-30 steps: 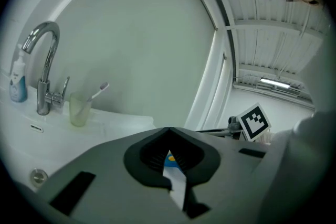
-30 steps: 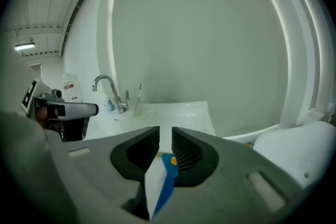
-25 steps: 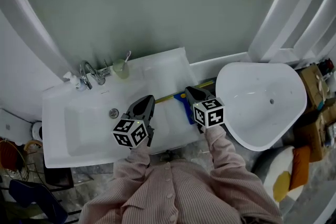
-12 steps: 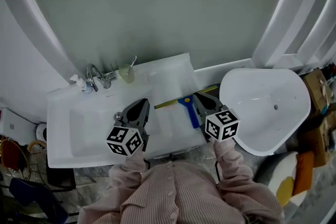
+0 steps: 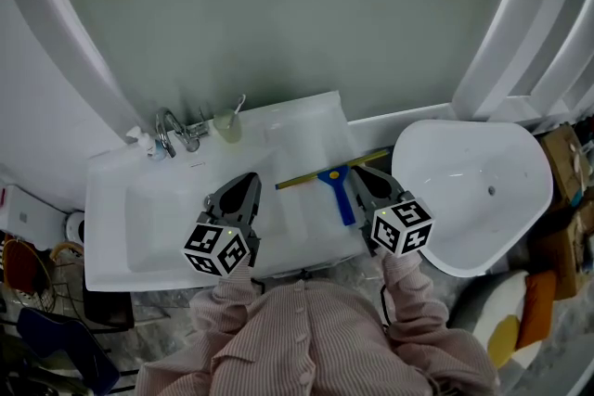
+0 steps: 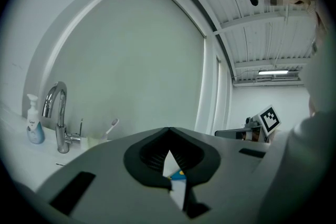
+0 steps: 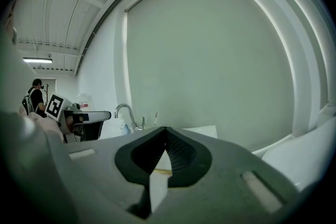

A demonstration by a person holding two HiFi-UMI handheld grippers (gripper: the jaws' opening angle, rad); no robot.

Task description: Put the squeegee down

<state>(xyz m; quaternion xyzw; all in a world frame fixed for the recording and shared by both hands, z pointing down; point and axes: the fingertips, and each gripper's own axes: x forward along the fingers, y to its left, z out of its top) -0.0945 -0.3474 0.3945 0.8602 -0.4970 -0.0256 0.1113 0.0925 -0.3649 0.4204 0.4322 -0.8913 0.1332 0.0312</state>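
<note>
The squeegee (image 5: 340, 194), blue-handled with a yellow blade, lies flat on the right part of the white washbasin counter (image 5: 111, 199). My right gripper (image 5: 360, 173) hovers just right of the handle, shut, with nothing between its jaws. My left gripper (image 5: 243, 185) is over the basin's right edge, left of the squeegee, also shut and empty. In the left gripper view the jaws (image 6: 169, 132) meet at the tips, and a bit of the blue handle (image 6: 178, 176) shows behind them. The right gripper (image 7: 166, 131) shows closed jaws in its own view, with the yellow blade (image 7: 161, 171) beyond.
A chrome faucet (image 5: 169, 133), a soap bottle (image 5: 139, 142) and a cup with a toothbrush (image 5: 225, 125) stand at the counter's back edge. A white bathtub (image 5: 473, 190) sits to the right, with cardboard boxes (image 5: 566, 162) beyond it. A pale curved wall rises behind.
Both grippers have drawn back from the counter toward the person. The right gripper has come off the blue handle, and the squeegee now lies uncovered.
</note>
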